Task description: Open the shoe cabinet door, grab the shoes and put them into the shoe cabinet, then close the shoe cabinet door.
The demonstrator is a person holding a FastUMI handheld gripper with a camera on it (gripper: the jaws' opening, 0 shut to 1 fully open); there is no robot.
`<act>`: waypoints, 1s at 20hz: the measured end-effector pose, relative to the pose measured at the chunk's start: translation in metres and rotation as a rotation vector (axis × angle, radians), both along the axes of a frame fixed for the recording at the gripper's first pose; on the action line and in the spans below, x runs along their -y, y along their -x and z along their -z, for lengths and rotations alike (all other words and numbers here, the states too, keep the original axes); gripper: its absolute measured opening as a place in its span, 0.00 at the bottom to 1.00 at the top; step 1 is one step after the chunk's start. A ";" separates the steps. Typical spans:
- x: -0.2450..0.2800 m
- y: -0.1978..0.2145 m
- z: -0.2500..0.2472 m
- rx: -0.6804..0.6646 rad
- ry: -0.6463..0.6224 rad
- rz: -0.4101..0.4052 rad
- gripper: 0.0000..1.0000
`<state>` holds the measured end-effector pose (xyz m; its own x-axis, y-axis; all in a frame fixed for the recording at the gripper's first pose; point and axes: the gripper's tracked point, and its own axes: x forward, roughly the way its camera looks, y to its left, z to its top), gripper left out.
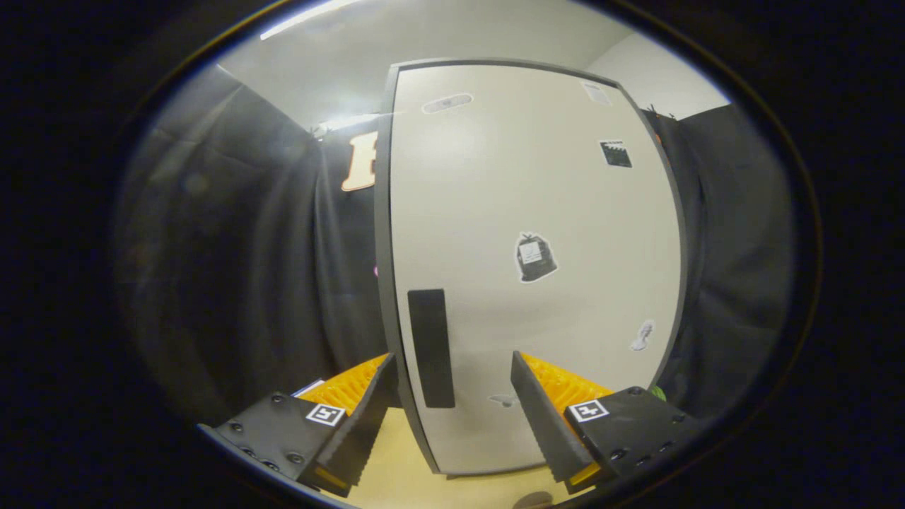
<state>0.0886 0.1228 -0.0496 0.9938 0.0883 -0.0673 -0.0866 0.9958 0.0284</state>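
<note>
Gripper (452,403) wide open, holding nothing. Tall pale-grey shoe cabinet door with dark frame (537,233) stands shut, straight ahead. Its flat black rectangular handle (431,348) sits near left edge, between fingers, nearer left one. Small stickers (535,257) dot door. Light wooden floor (396,466) below.

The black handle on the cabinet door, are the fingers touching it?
Cannot tell. In the gripper view the open fingers straddle the door's edge with the black handle between them, but depth hides any contact.
</note>
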 end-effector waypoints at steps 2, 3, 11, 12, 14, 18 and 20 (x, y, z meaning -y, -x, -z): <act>-0.004 -0.012 0.006 -0.008 0.003 0.012 0.95; -0.006 -0.017 0.008 -0.012 0.005 0.018 0.94; -0.008 -0.046 0.019 -0.026 0.010 0.064 0.85; -0.008 -0.045 0.019 -0.029 0.010 0.062 0.80; -0.007 -0.048 0.019 -0.023 0.013 0.070 0.70; -0.012 -0.049 0.019 -0.016 0.034 0.069 0.51; -0.016 -0.048 0.018 -0.015 0.035 0.052 0.41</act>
